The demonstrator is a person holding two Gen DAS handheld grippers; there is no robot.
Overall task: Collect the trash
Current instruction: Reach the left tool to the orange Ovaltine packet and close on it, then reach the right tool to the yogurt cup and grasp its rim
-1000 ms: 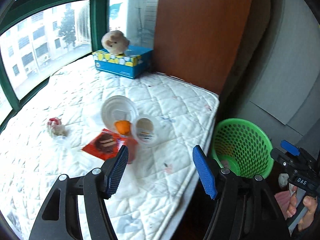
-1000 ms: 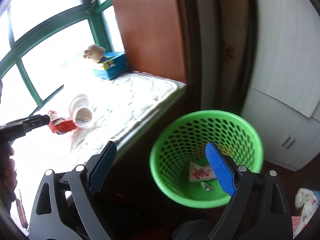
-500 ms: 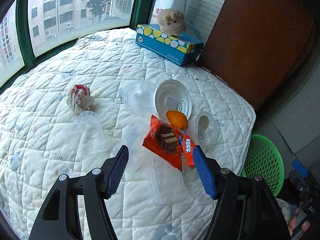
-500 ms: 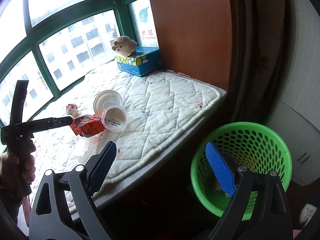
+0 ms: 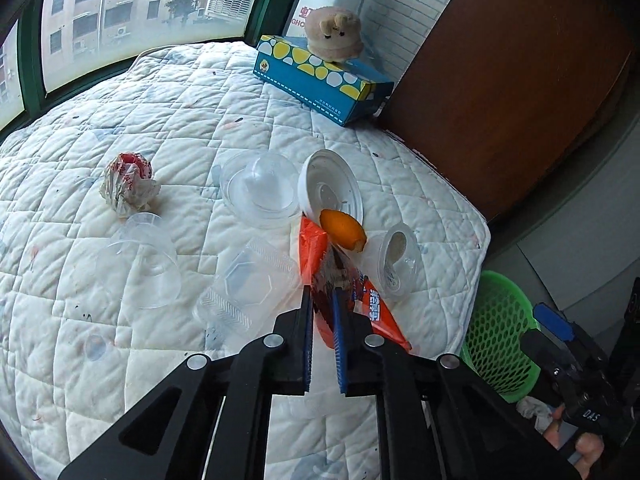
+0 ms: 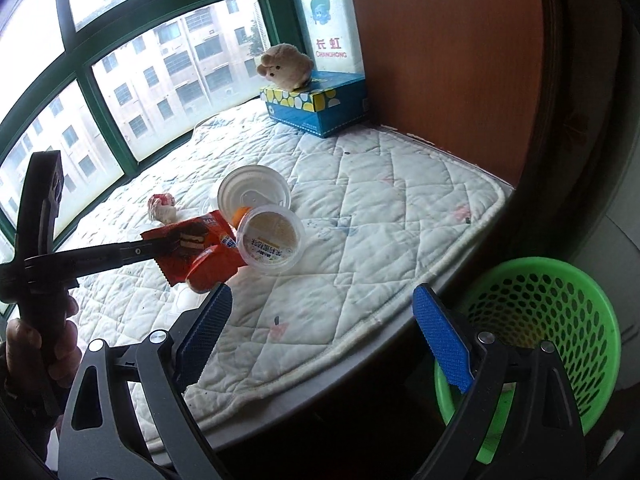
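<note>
wrapper (image 5: 316, 248) orange | basket (image 6: 560, 280) green (perforated) | tissue box (image 5: 320, 80) blue, yellow-spotted

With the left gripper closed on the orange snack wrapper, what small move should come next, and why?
Probably lift the orange snack wrapper clear of the quilt and carry it toward the green basket. The left gripper has just closed on the wrapper's edge, the basket stands beside the ledge, and the right gripper hangs open and empty.

Bright window daylight, sharp (fisheye-bent edges)
</note>
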